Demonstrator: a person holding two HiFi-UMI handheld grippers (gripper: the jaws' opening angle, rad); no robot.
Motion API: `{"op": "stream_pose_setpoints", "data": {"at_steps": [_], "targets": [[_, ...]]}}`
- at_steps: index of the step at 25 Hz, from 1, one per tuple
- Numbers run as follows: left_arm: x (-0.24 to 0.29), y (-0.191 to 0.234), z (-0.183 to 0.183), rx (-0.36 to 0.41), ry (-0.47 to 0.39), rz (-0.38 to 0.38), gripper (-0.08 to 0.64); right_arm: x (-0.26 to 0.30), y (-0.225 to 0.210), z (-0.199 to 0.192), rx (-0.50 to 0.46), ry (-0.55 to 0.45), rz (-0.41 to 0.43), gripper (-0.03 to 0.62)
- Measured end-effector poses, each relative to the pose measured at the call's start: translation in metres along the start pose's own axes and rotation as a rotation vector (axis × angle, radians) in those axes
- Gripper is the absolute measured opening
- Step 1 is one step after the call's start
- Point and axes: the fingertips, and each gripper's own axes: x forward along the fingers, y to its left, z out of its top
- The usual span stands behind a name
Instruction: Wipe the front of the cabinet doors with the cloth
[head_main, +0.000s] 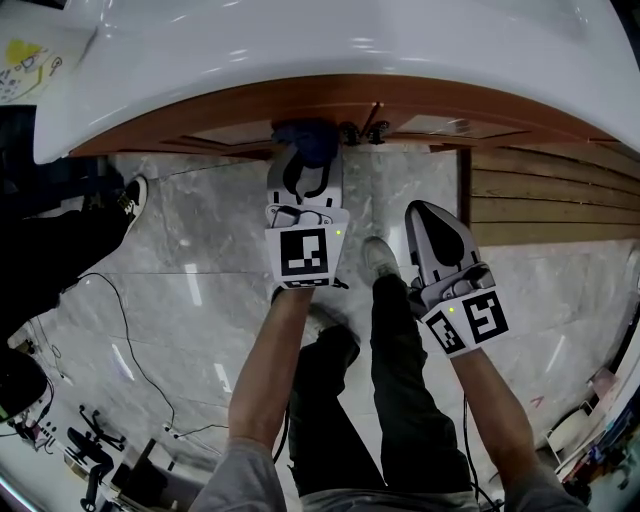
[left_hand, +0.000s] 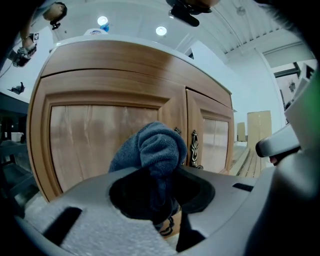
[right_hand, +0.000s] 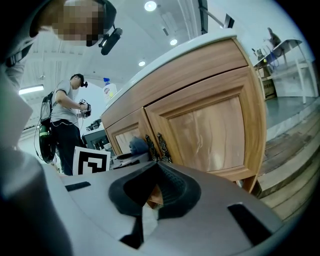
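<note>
My right hand-held gripper (right_hand: 155, 172) hangs back from the cabinet, jaws closed together on nothing. My left hand-held gripper (left_hand: 161, 172) is clamped on the bunched blue cloth (left_hand: 156, 146), up at the left cabinet door (left_hand: 90, 137), just beside the ornate handles (left_hand: 194, 150). The right door (left_hand: 216, 142) lies beyond, under the white counter (head_main: 350, 45).

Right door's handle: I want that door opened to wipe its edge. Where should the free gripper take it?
Grip the handle around the middle of its slim upright length, coming straight from the front with one jaw on each side. It stands vertical, close to the other door's handle, so the right gripper has little sideways room.
</note>
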Motion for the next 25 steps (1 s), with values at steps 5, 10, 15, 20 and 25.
{"op": "stream_pose_setpoints", "data": {"at_steps": [5,10,15,20,25], "targets": [[0.000,-0.011,0.005,-0.006,-0.006,-0.019,0.097,-0.006,-0.007,0.002,0.010,0.001,-0.009,0.009],[-0.003,-0.021,0.009,-0.011,-0.001,-0.037,0.097,-0.010,-0.003,0.003,0.009,0.008,-0.001,0.009],[-0.010,-0.040,0.011,-0.018,0.011,-0.085,0.097,-0.014,0.001,0.009,0.008,0.007,0.004,0.009],[-0.019,-0.057,0.015,-0.024,0.015,-0.143,0.097,-0.021,0.009,0.013,0.005,0.010,0.009,0.009],[-0.035,-0.056,0.023,-0.024,0.003,-0.124,0.097,-0.026,0.019,0.017,-0.001,0.009,0.018,0.009]]}}
